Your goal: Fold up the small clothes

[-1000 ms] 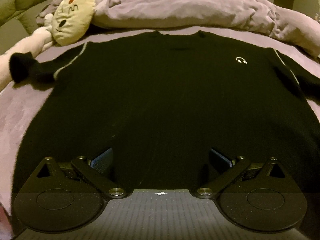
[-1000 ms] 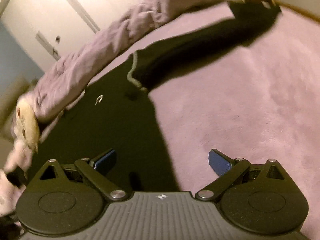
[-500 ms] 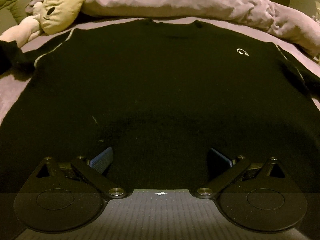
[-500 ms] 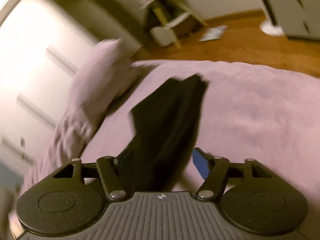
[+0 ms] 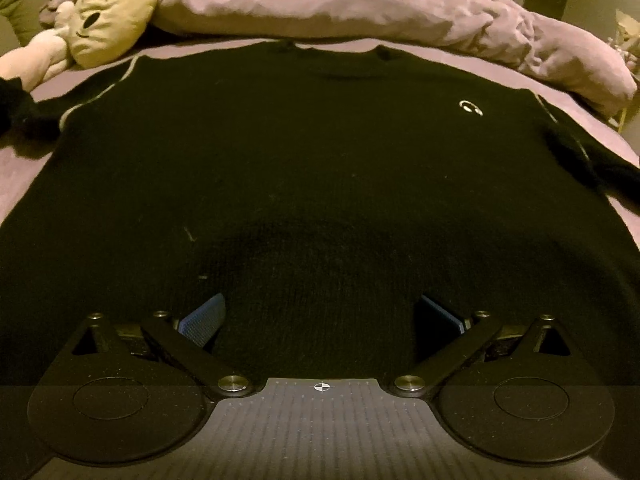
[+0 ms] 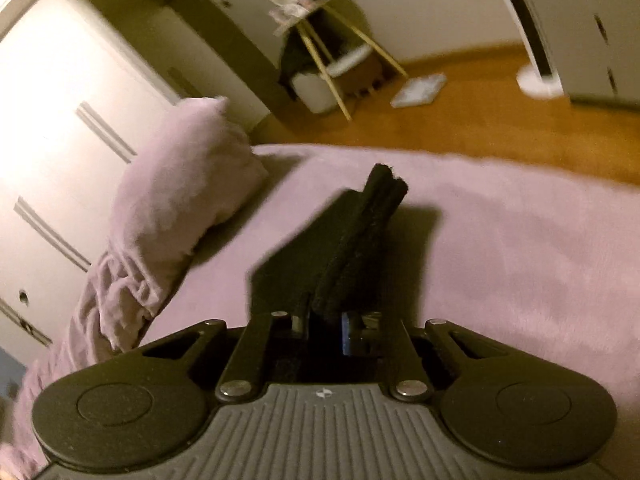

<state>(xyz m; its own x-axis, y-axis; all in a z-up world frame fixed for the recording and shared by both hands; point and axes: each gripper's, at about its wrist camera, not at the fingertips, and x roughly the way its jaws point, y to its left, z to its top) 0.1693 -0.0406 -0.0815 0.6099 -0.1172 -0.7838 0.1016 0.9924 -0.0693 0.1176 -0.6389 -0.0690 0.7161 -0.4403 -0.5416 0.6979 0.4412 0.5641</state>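
Observation:
A black sweater (image 5: 300, 152) with a small white logo lies spread flat on the purple bed cover, both sleeves stretched out to the sides. My left gripper (image 5: 320, 316) is open and empty, low over the sweater's lower middle. My right gripper (image 6: 326, 320) is shut on the sweater's right sleeve (image 6: 360, 240) near its cuff. The cuff sticks out past the fingers and is lifted off the bed.
A rumpled purple duvet (image 5: 360, 12) lies along the far side of the bed. A cream plush toy (image 5: 108, 12) sits at the far left. Past the bed edge (image 6: 480, 156) are wooden floor, a small stand (image 6: 320, 60) and white wardrobe doors (image 6: 60, 140).
My right gripper swung to the right sleeve, closed on it near the cuff and lifted it. My left gripper moved forward, lower over the sweater, and stayed open.

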